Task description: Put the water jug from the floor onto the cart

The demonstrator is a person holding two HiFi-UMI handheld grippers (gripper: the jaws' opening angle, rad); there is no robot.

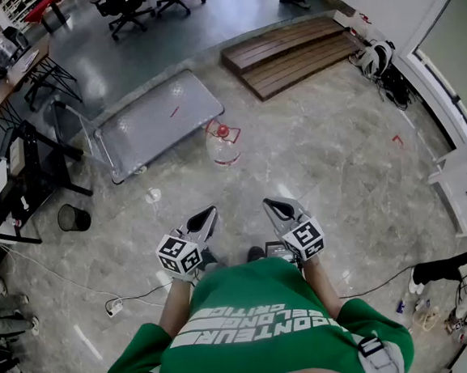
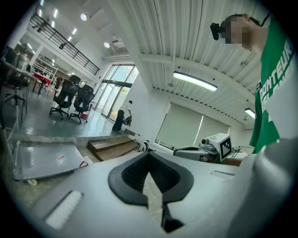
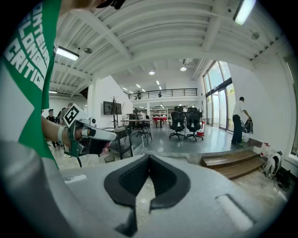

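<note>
Head view: marble floor [image 1: 320,158], flat cart [image 1: 158,119]

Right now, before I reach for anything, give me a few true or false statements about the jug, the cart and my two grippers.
1. The water jug stands on the floor beside the cart. True.
2. The left gripper is clamped on the jug. False: its jaws are shut on nothing, and it is held near the person, short of the jug.
3. The right gripper has its jaws together. True.
4. The jug's cap is blue. False: it is red.
</note>
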